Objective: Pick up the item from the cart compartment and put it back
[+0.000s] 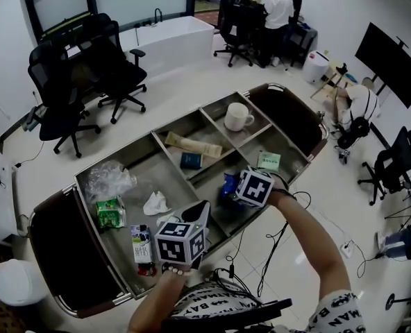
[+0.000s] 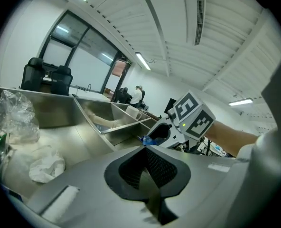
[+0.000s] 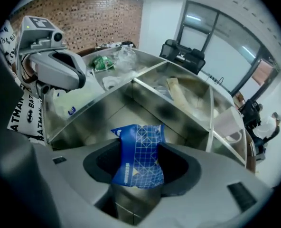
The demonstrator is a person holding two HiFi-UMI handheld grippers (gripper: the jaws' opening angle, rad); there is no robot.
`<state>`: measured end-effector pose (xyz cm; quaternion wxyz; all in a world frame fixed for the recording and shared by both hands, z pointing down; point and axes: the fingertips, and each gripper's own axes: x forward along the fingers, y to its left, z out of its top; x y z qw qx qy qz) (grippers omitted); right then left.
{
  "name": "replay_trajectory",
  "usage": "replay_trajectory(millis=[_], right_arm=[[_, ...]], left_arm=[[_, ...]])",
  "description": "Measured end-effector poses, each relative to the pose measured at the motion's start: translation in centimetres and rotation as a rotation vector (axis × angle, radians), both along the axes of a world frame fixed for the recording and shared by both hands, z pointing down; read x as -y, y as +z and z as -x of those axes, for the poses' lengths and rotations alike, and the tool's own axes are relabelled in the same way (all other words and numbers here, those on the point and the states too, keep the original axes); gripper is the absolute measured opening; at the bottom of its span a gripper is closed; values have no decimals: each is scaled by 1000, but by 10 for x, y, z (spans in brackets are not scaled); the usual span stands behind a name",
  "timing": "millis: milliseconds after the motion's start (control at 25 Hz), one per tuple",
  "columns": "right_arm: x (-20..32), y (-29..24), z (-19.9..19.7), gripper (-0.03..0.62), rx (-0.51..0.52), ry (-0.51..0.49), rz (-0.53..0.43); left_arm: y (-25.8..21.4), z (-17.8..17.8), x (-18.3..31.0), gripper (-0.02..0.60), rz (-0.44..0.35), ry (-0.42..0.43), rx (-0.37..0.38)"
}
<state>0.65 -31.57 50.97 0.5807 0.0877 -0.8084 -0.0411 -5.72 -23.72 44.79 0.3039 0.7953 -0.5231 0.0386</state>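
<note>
A blue packet with a white grid print (image 3: 137, 156) stands upright between the pads of my right gripper (image 3: 138, 145), which is shut on it. In the head view that gripper (image 1: 233, 186) holds the packet (image 1: 227, 183) just above the near middle compartment of the steel cart (image 1: 165, 159). My left gripper (image 2: 145, 149) is shut with nothing in it. It hovers over the cart's near edge (image 1: 203, 209), pointing at the right gripper (image 2: 165, 135).
The cart also holds a white mug (image 1: 237, 116), a tan packet (image 1: 194, 145), a small dark box (image 1: 191, 160), a green pack (image 1: 268, 161), a clear plastic bag (image 1: 108, 179), a green snack (image 1: 110, 212), a crumpled tissue (image 1: 155, 203) and a carton (image 1: 142, 243). Office chairs (image 1: 60, 96) stand behind.
</note>
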Motion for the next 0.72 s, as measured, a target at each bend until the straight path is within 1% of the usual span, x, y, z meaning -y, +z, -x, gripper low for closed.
replay_trajectory(millis=[200,280,320,400,440,480,520,600,640,720], right_arm=[[-5,36,2,248,-98,-19,61],[-7,44,1,258,-131,-24,85],[-8,47,0,276,-145,-30,92],[-10,50,1,276,-156,-42,94],[-11,51,2,300,-157,-47,94],[-12,51,2,307,-159,-51,96],[-13,52,2,338,-162,-56,100],[-19,54,1,351,-167,-65,116],[-21,52,1,382,-164,-65,120],[-20,44,0,414,-144,-57,109]], left_arm=[[8,-1,0,2,17,-1,-14],[6,-1,0,2,13,-3,-18],[4,-1,0,2,8,-4,-20],[1,-1,-1,2,0,-7,-25],[0,-1,-2,2,-3,-7,-26],[0,-1,-3,2,-5,-6,-28],[1,-2,-4,2,-7,-3,-28],[0,-3,-6,2,-12,2,-27],[0,-4,-7,2,-16,4,-25],[-2,-4,-8,2,-24,5,-21]])
